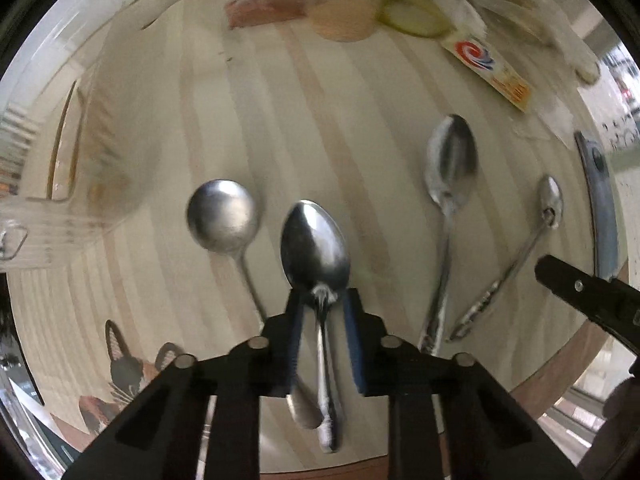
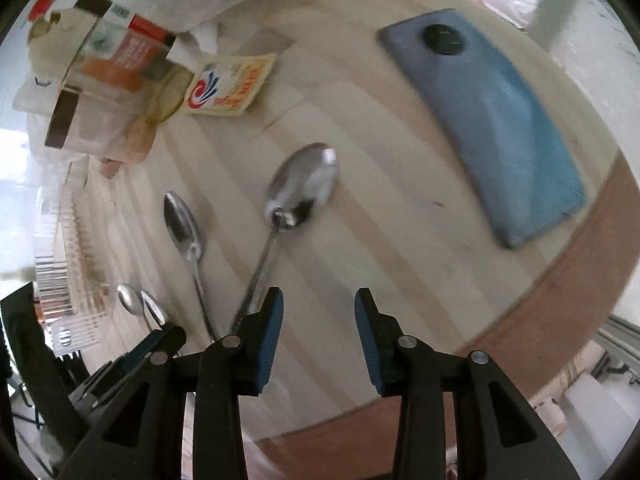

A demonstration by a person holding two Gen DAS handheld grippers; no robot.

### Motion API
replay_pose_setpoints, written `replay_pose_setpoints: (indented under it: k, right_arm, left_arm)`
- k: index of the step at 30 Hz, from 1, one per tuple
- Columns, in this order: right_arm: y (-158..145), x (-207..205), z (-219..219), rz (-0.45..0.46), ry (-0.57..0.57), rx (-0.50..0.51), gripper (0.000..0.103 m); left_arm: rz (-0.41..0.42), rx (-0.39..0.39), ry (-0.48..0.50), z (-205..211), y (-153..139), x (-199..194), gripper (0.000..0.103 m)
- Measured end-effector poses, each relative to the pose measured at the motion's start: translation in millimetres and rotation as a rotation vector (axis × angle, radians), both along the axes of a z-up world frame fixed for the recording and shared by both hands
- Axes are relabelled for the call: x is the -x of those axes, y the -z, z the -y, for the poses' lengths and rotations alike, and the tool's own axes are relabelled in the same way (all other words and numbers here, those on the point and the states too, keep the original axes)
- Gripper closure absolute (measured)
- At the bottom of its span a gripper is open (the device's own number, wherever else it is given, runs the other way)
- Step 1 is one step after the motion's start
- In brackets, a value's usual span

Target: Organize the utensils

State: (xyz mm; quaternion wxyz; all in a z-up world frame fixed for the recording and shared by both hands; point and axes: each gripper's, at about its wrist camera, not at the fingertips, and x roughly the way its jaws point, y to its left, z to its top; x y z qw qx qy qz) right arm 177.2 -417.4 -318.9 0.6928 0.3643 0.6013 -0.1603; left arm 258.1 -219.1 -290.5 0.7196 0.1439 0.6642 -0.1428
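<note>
The left claw [image 1: 322, 312] is clamped on the neck of an oval spoon [image 1: 314, 246], its long axis running straight out along the fingers, bowl pointing away, handle trailing back underneath. It hangs above the striped desk [image 1: 280, 120]. Just left lies a round spoon [image 1: 222, 216]; to the right a big spoon [image 1: 452, 164] and a small spoon [image 1: 550, 200], bowls away too. A clear rack [image 1: 80, 184] blurs at far left. Only the right wrist view shows the whole blue phone [image 2: 500, 128] and a sachet [image 2: 230, 86]. The right claw [image 2: 320, 312] is spread apart, holding nothing, by the nearest spoon's handle.
</note>
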Motion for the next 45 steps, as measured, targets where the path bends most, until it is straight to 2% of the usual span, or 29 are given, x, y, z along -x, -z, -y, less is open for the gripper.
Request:
replay_pose_setpoints:
  k: [3,5,7,8,9,13,19,25,28,31,34,36,38,41,45]
  right_arm:
    - [-3.4,-23.4,-14.6,-0.006,-0.060,0.087,0.060]
    - [-4.9,-40.2,-28.7,-0.038,-0.121,0.208,0.059]
    - [-5.3,-51.1,-40.6,-0.059,-0.173,0.299,0.072]
    - [-5.2,-54.9,-46.1,-0.068,-0.199,0.350,0.085]
    - [-5.3,-56.2,-49.3,-0.068,-0.217,0.368,0.089]
    - [-5.1,-47.2,-56.1,-0.052,-0.294,0.343,0.095]
    - [-4.2,-6.5,-68.8,-0.061,-0.387,0.290,0.098]
    - [-3.4,15.6,-60.0,-0.042,-0.313,0.220,0.098]
    - [-3.6,17.8,-55.8,-0.032,-0.280,0.209,0.098]
    - [-2.9,20.1,-55.9,-0.022,-0.262,0.212,0.098]
    - [-3.1,21.7,-52.4,-0.016,-0.255,0.212,0.098]
    - [-4.0,24.6,-46.0,-0.014,-0.248,0.211,0.098]
    - [-5.4,22.0,-40.4,-0.017,-0.249,0.216,0.098]
    - [-4.3,19.5,-50.3,-0.023,-0.257,0.236,0.098]
    - [-3.5,17.5,-58.3,-0.022,-0.245,0.243,0.099]
  left_arm:
    - [-0.020,0.019,-0.053,-15.5,-1.5,-9.5,0.092]
    - [-0.041,0.046,-0.085,-26.8,-2.7,-13.3,0.092]
    - [-0.072,0.096,-0.128,-41.1,-2.8,-17.6,0.091]
    - [-0.089,0.124,-0.150,-47.8,-3.0,-19.0,0.091]
    - [-0.104,0.142,-0.164,-52.7,-3.1,-20.0,0.091]
    - [-0.175,0.214,-0.207,-73.2,-2.6,-18.3,0.088]
    - [-0.164,0.190,-0.148,-77.3,-5.6,-0.1,0.086]
    - [-0.123,0.170,-0.171,-59.4,-18.8,-6.4,0.086]
    - [-0.139,0.202,-0.172,-58.4,-22.2,-9.4,0.086]
    - [-0.157,0.201,-0.138,-58.7,-22.6,-11.1,0.086]
    - [-0.154,0.133,-0.093,-39.0,-9.6,-19.1,0.086]
    - [-0.120,0.093,-0.065,-30.5,-8.8,-18.1,0.088]
    - [-0.091,0.024,-0.021,-20.7,-8.1,-15.9,0.098]
    - [-0.059,-0.009,0.029,-14.1,-8.5,-11.1,0.098]
    - [-0.047,-0.019,0.030,-20.0,-8.8,-4.9,0.099]
